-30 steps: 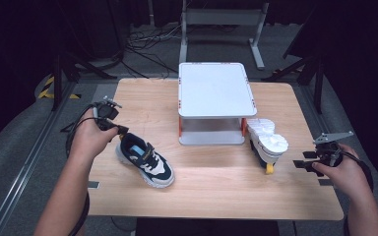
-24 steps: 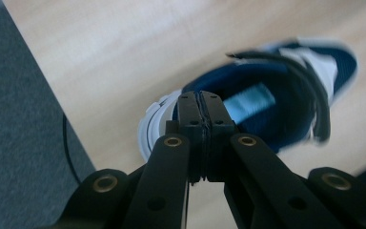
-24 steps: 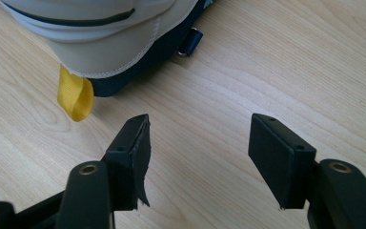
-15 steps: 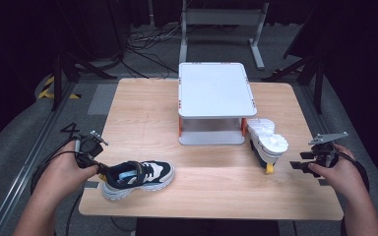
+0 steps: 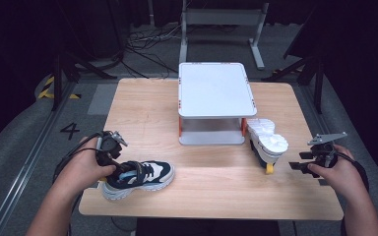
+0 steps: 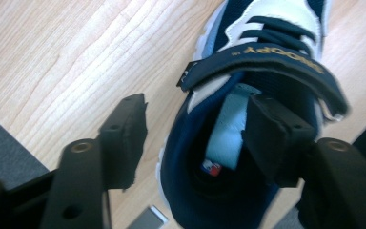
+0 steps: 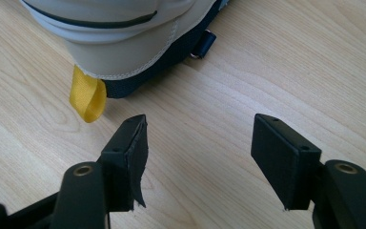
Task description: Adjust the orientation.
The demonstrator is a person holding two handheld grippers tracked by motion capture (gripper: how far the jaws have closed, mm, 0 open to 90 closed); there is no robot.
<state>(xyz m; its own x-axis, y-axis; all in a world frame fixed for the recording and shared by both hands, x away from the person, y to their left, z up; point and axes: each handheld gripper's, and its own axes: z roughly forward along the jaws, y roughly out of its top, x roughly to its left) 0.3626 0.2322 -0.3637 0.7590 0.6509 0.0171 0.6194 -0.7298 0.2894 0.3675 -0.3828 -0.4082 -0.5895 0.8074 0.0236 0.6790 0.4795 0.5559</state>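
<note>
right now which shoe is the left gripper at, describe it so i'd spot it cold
Start at the white stand at the table's middle, then come toward the near left corner. The navy-and-white sneaker stands upright there on its sole, with the left gripper at its heel opening. The other shoe, by the stand, lies sole-up with a yellow loop.

Navy-and-white strap sneaker (image 5: 139, 178) upright at near-left surface edge.
White-soled matching sneaker (image 5: 267, 141) tipped on side, yellow heel loop (image 7: 87, 99) showing.
</note>
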